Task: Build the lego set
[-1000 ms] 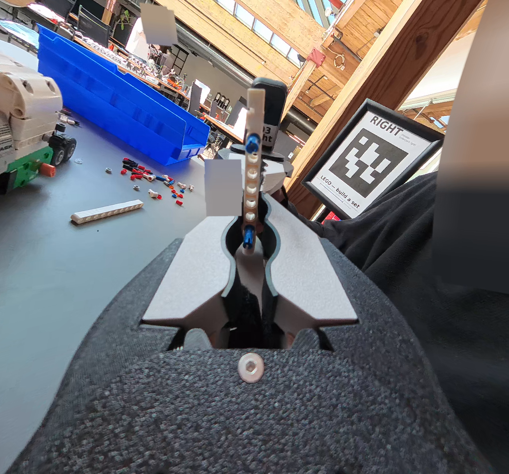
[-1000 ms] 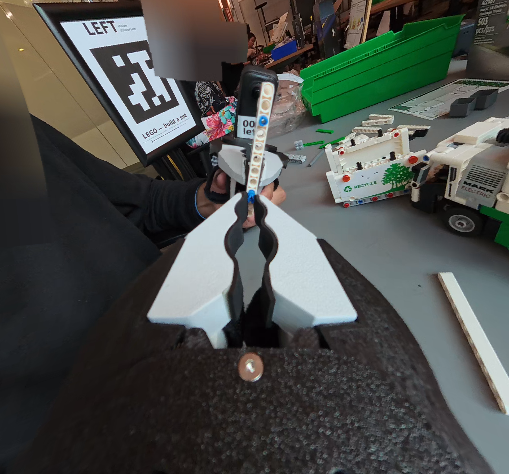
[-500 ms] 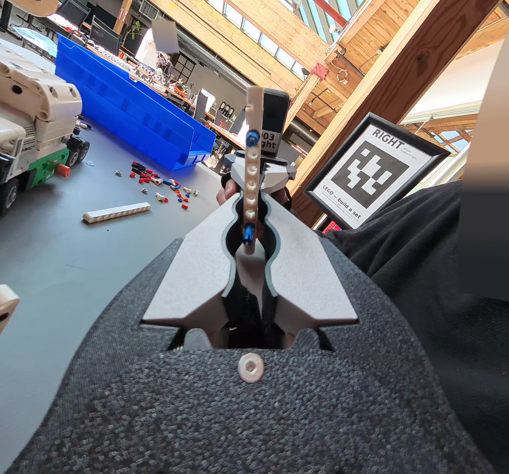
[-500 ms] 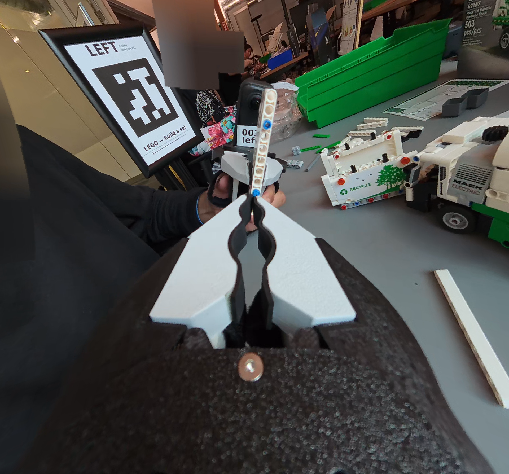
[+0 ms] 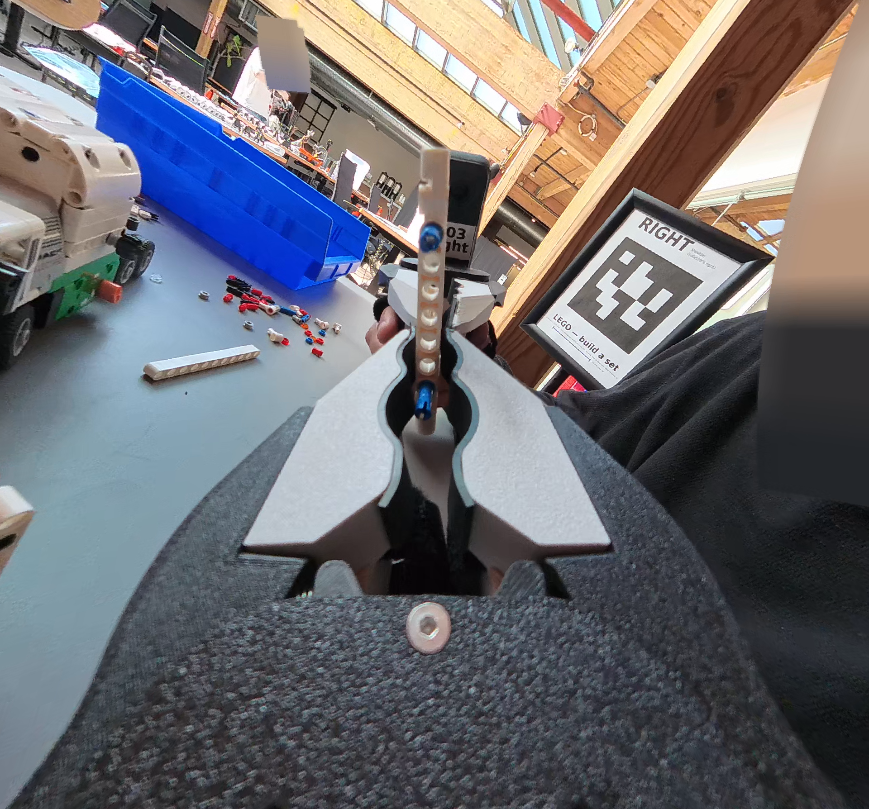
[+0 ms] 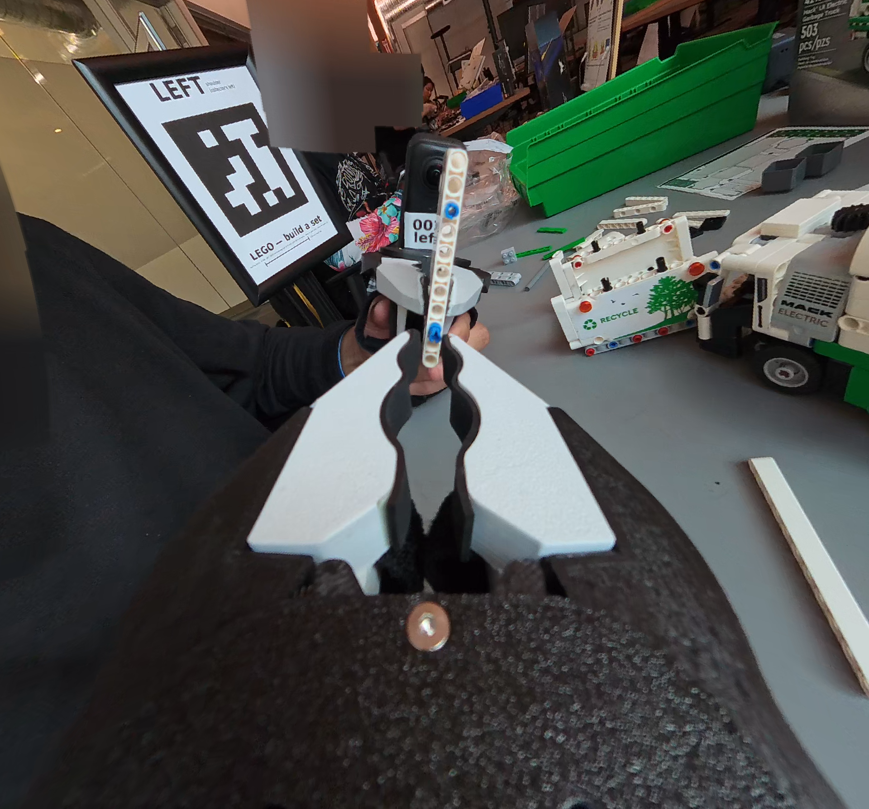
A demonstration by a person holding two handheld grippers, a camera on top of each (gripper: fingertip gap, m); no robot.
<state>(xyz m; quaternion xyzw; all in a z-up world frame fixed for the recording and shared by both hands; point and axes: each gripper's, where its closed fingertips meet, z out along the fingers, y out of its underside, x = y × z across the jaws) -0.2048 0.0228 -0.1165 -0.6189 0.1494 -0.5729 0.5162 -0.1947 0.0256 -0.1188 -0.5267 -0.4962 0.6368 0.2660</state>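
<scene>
Left hand-held gripper point(image 5: 430, 333) pinched low on a white beam point(image 5: 430, 297), held upright above the surface point(image 5: 94, 434). Right hand-held gripper point(image 6: 432, 337) facing it, nipping the beam's bottom end. Two blue pins point(image 5: 430, 236) stuck through. Farther out: spare beam point(image 5: 202, 362), loose bits point(image 5: 272, 311), truck point(image 5: 56, 222), blue bin point(image 5: 225, 194).

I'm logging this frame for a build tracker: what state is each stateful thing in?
white beam: upright, two blue pins fitted
left gripper: shut on the white beam
right gripper: fingers flank the beam's end, grip unclear
truck: partly built, standing on its wheels
loose beam: lying flat
</scene>
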